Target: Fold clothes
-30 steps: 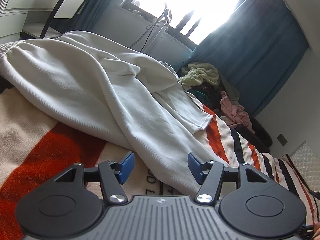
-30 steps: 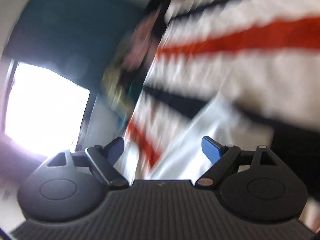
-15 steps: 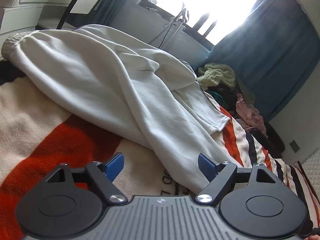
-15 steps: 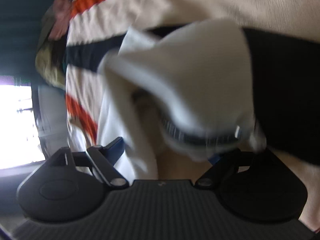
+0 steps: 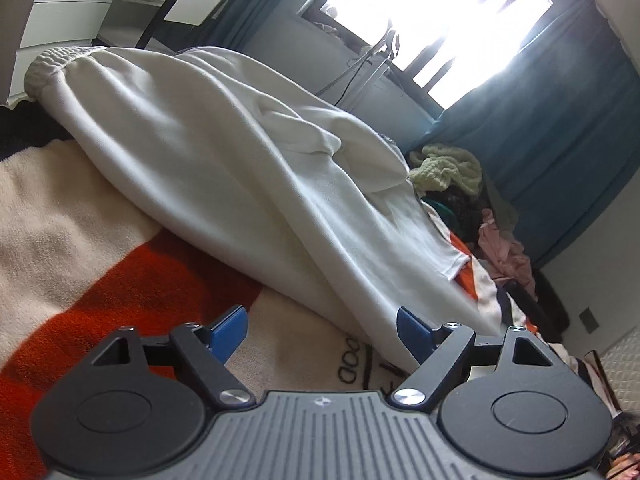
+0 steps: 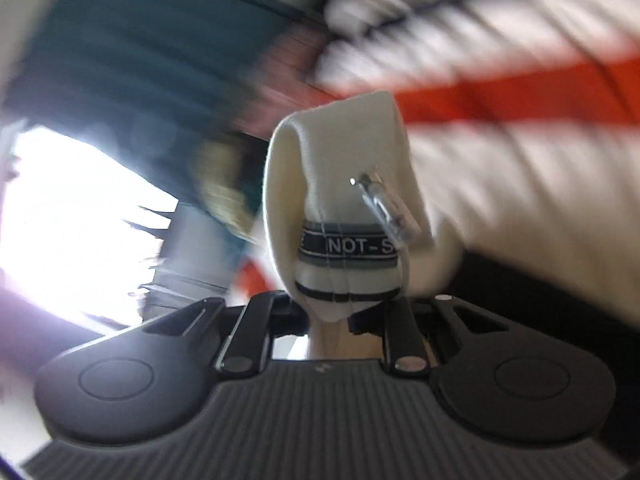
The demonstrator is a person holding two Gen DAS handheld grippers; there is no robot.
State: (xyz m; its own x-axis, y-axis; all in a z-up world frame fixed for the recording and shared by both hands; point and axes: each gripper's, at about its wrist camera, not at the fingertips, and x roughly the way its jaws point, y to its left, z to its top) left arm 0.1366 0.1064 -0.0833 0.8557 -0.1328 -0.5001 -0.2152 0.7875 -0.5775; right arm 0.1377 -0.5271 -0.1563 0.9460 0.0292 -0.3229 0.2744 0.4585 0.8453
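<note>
Cream sweatpants (image 5: 240,168) lie spread across a striped blanket (image 5: 80,240) on the bed, with the elastic waistband (image 5: 52,68) at the far left. My left gripper (image 5: 324,332) hangs open just above the blanket, its right blue pad (image 5: 412,332) beside the nearest leg and nothing between the pads. In the blurred right wrist view my right gripper (image 6: 340,316) is closing its jaws on a bunched cream end of the sweatpants (image 6: 340,168). That end carries a striped band (image 6: 348,246) lettered "NOT-S" and a metal clip (image 6: 384,204). It stands up from the jaws, and the pads are hidden behind the fabric.
A pile of other clothes (image 5: 452,168) with a pink piece (image 5: 504,248) sits at the far end of the bed. Blue curtains (image 5: 560,140) and a bright window (image 5: 420,20) lie beyond. White drawers (image 5: 60,8) stand at the upper left.
The right gripper went from wide open to closed around the banded end of the sweatpants, and its view swung. The left gripper opened wider and rolled slightly.
</note>
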